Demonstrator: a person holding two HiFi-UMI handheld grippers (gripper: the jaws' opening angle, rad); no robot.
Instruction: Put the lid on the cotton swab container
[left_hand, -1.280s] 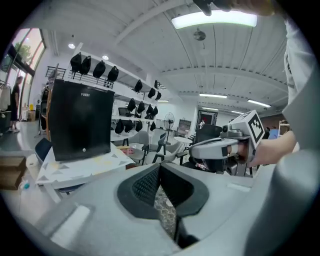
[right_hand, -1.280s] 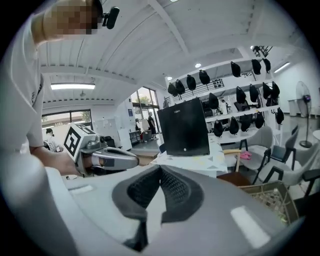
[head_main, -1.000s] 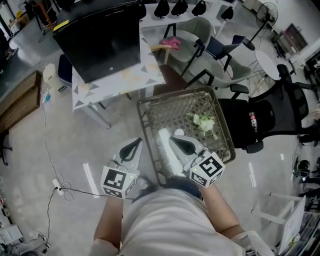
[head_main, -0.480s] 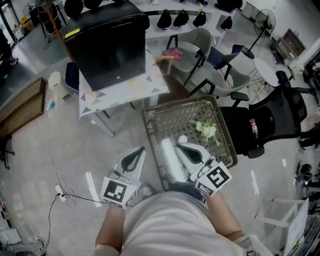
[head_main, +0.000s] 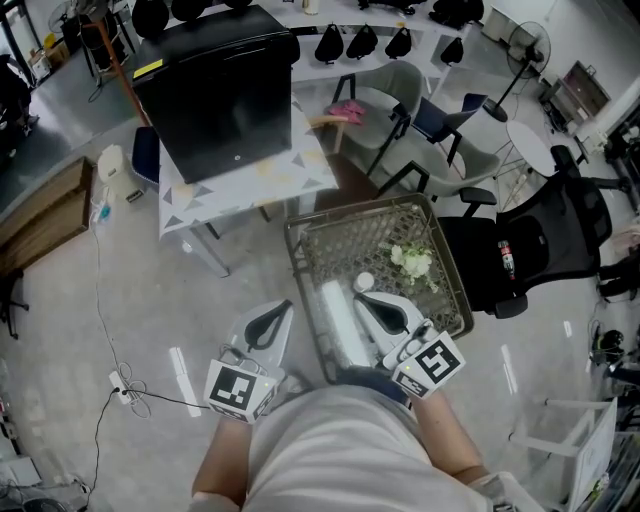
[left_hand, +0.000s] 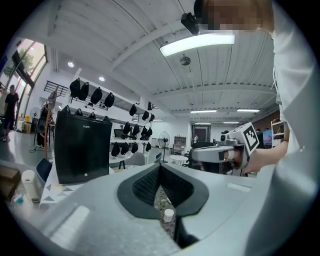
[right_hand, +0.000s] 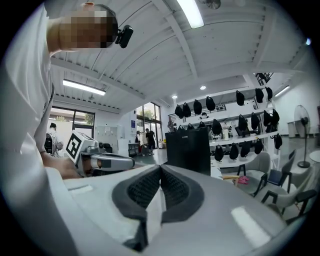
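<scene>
A metal mesh surface (head_main: 345, 245) lies under the right hand-held gripper (head_main: 362, 299), which is closed and empty. The long, smooth white cotton swab container (head_main: 338, 320) lies just left of it, and the small round lid (head_main: 363, 282) just ahead. The left hand-held gripper (head_main: 284, 307) is closed too.

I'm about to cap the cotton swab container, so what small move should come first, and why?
Probably open the right claw and lower it toward the small white round piece in the wire basket. Both it and the left claw are shut and empty, so nothing can be picked up. I can't tell if that piece is the lid.
</scene>
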